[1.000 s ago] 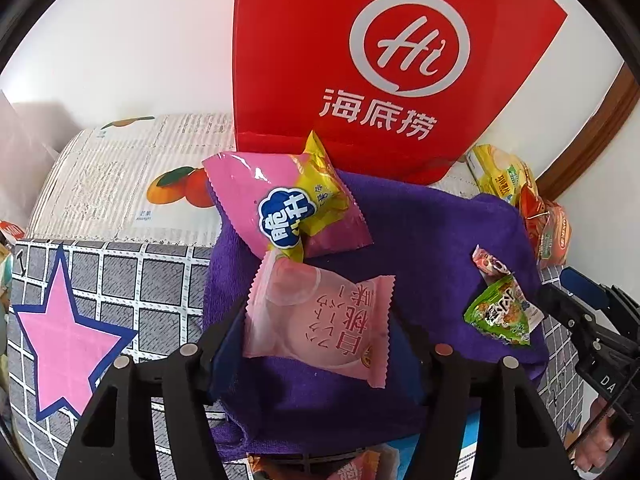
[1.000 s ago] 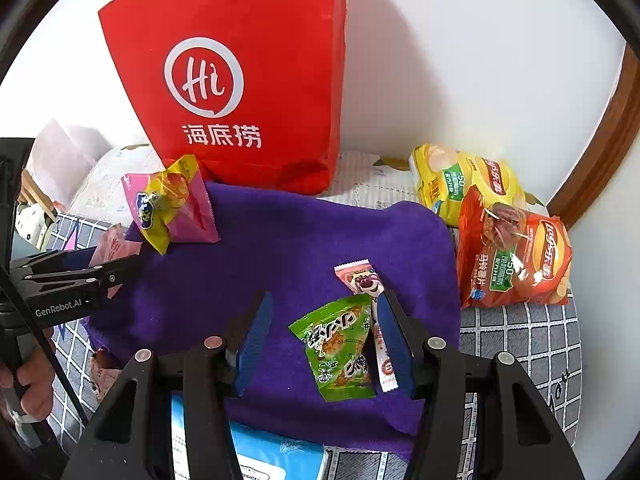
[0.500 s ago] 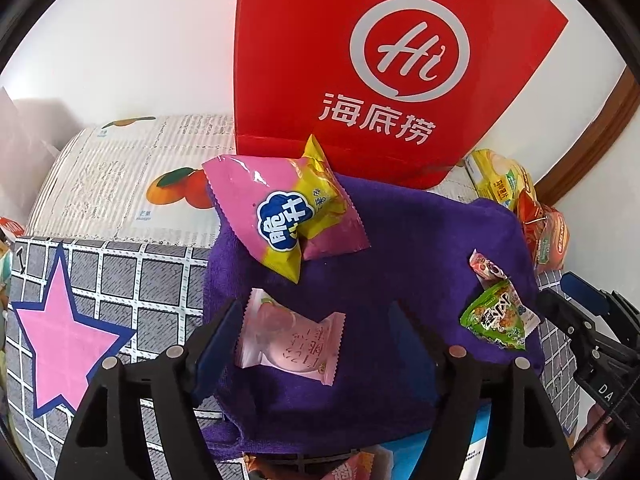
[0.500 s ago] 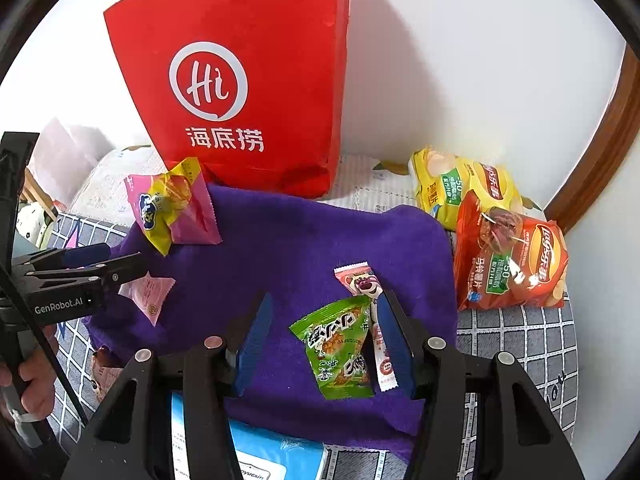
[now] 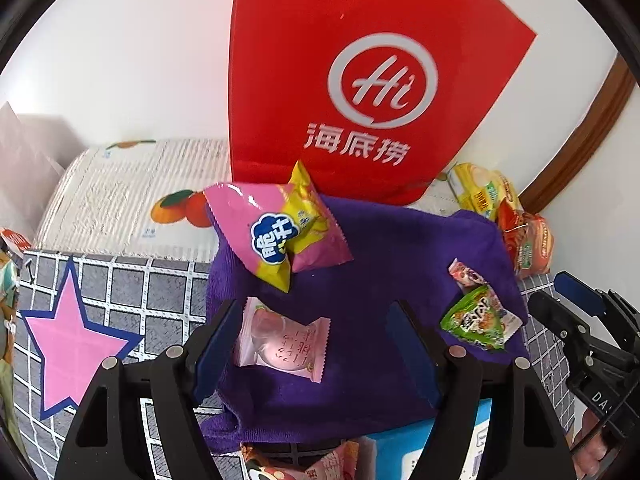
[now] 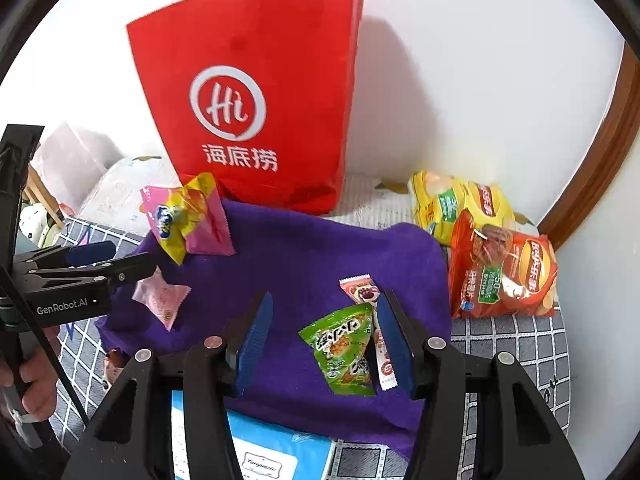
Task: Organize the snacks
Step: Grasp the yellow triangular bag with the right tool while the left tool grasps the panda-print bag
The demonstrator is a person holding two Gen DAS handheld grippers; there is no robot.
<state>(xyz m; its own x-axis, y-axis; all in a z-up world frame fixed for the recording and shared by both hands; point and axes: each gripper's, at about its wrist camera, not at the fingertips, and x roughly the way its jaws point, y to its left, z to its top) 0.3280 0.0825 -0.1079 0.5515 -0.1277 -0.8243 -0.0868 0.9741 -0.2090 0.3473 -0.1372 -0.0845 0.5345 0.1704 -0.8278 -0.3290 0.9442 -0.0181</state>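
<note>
left gripper (image 5: 316, 344) jaws seen spread, just been opening; pale pink peach packet (image 5: 282, 340) lies loose between them on the purple cloth (image 5: 380, 240). right gripper (image 6: 324, 344) held parted, ungripped, over the green snack packet (image 6: 344, 346) on the same cloth.

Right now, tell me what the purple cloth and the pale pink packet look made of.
Purple cloth: soft napped fabric, likely microfibre towel; matte, fuzzy, rumpled edges. Pale pink packet: thin plastic film, probably; semi-glossy, serrated sealed ends, puffed around something round.
</note>
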